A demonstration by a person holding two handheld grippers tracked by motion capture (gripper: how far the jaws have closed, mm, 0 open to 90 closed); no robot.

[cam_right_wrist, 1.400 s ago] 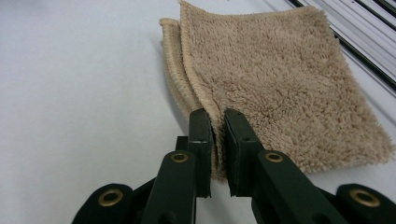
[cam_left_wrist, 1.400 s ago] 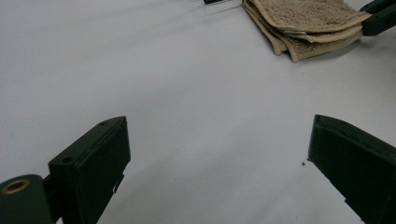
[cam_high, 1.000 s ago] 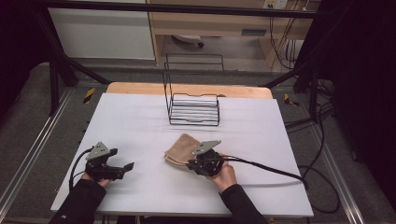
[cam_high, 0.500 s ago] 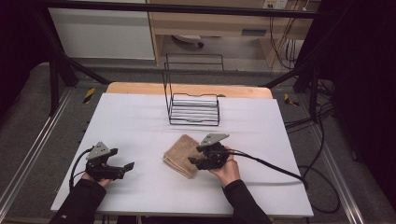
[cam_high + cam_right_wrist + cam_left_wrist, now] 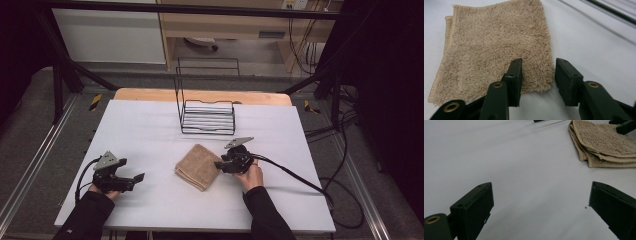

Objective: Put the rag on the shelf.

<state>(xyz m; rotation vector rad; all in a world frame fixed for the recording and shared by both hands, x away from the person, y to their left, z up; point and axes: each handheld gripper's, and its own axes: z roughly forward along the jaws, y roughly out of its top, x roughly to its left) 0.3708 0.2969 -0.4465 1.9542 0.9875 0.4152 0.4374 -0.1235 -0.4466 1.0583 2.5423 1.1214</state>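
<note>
We wear dark long sleeves (image 5: 87, 217). Our left gripper (image 5: 131, 179) and right gripper (image 5: 220, 164) are black, each topped by a grey three-cornered plate (image 5: 239, 142); brass-ringed pivots (image 5: 498, 85) sit behind the blocky jaws, and a black cable (image 5: 295, 176) trails back.

The towel (image 5: 494, 47) in front of my right gripper (image 5: 537, 75) is tan terry cloth, fuzzy and rough, with stitched hems. My jaws are matt black plastic with brass-coloured rivets. The table (image 5: 150, 135) is smooth, matt white, with a bare wood strip along its far edge. The rack (image 5: 206, 112) is thin black metal wire.
</note>
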